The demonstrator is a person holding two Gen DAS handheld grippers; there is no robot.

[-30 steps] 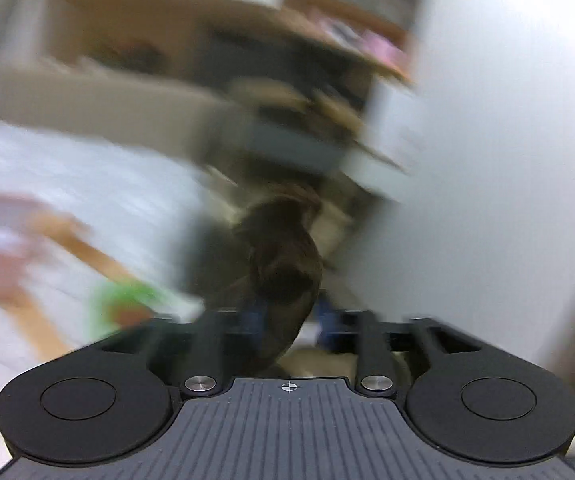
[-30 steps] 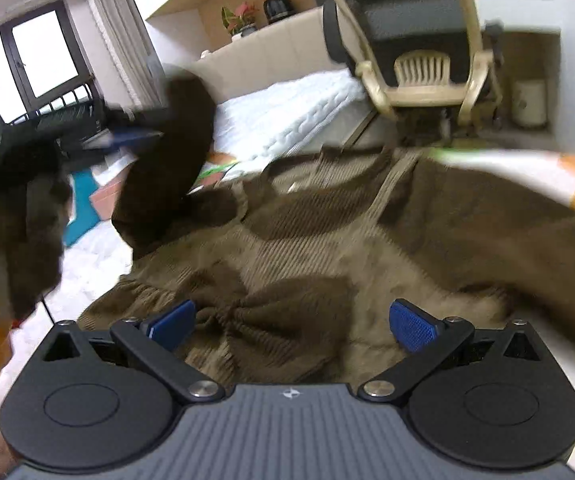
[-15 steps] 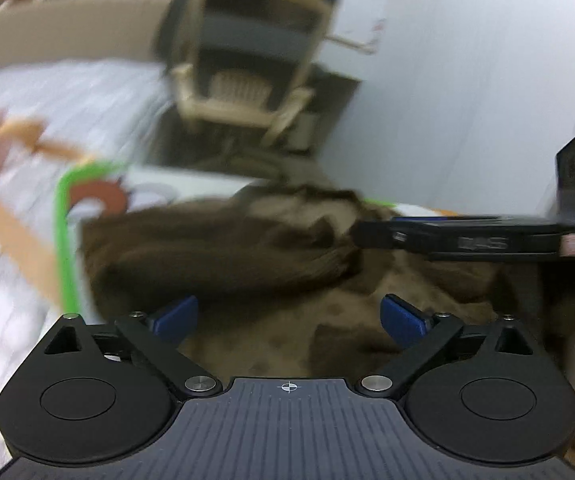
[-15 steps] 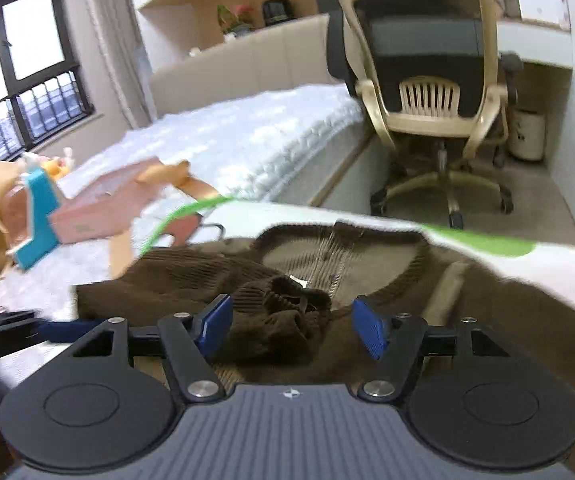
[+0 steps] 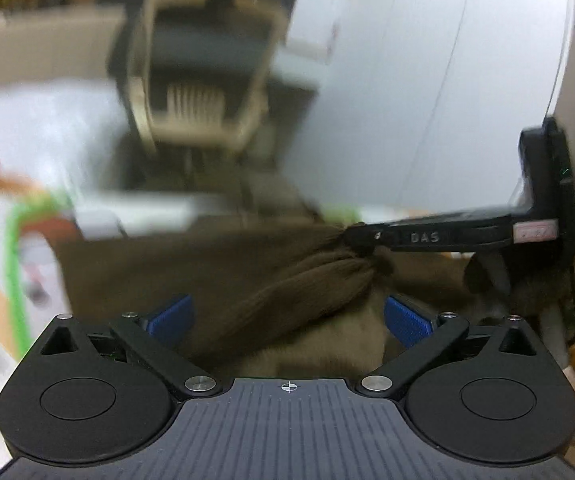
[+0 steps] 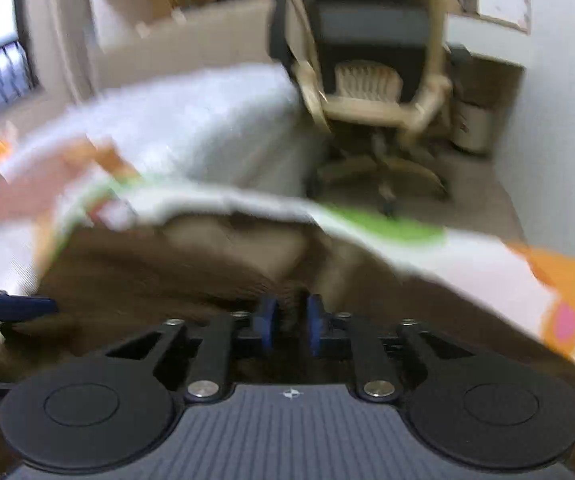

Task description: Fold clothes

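My left gripper [image 5: 287, 316] has its jaws wide apart, hovering over the brown sweater [image 5: 191, 264], gripping nothing. My right gripper [image 6: 290, 322] has its jaws drawn close together, clamped on a bunched fold of the sweater; from the left wrist view the cloth gathers into a taut ridge at that gripper's tip. The sweater lies spread on a white mat with a green border [image 6: 387, 226], on the bed [image 6: 191, 120]. A beige office chair [image 6: 371, 64] stands beyond the bed's edge. Both views are motion-blurred.
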